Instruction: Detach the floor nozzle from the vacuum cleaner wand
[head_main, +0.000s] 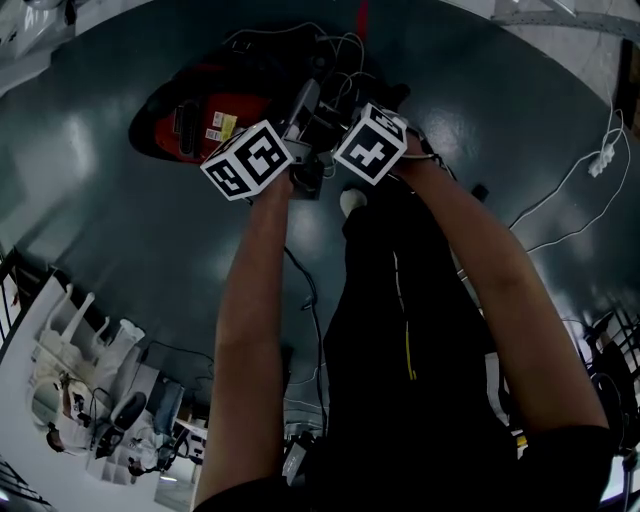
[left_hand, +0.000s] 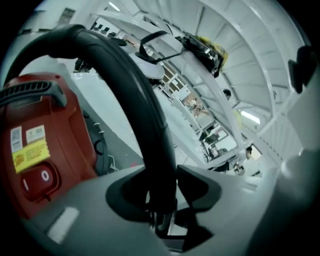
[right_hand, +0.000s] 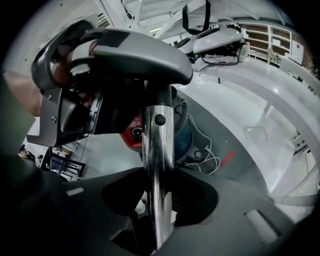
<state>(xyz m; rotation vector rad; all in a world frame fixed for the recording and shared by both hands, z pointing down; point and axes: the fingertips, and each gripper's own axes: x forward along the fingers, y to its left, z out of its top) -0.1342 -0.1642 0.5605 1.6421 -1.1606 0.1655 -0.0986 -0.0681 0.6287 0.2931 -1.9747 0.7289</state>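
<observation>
The vacuum cleaner wand (right_hand: 159, 150) is a straight, mirror-bright metal tube with a small round black button (right_hand: 159, 120) on its face. It stands between the jaws of the right gripper (right_hand: 160, 195), whose dark pads close against it on both sides. The tube's lower end runs out of sight beneath the jaws, so we cannot make out the floor nozzle. Just beside it, the left gripper (left_hand: 162, 185) has a smooth, matt black curved tube (left_hand: 135, 85) between its jaws. We think the pads press on this tube, though it hides most of the left pad. From there the tube arches up and over toward the vacuum body (left_hand: 55, 150), a glossy red shell with a ribbed black carry handle (left_hand: 30, 92) and a yellow label (left_hand: 28, 152). In the head view we see the two marker cubes (head_main: 248, 160) close together above the red body, which lies on a dark, shiny floor (head_main: 120, 230). A thin white cable (head_main: 590, 170) trails across the floor well off to the right.
</observation>
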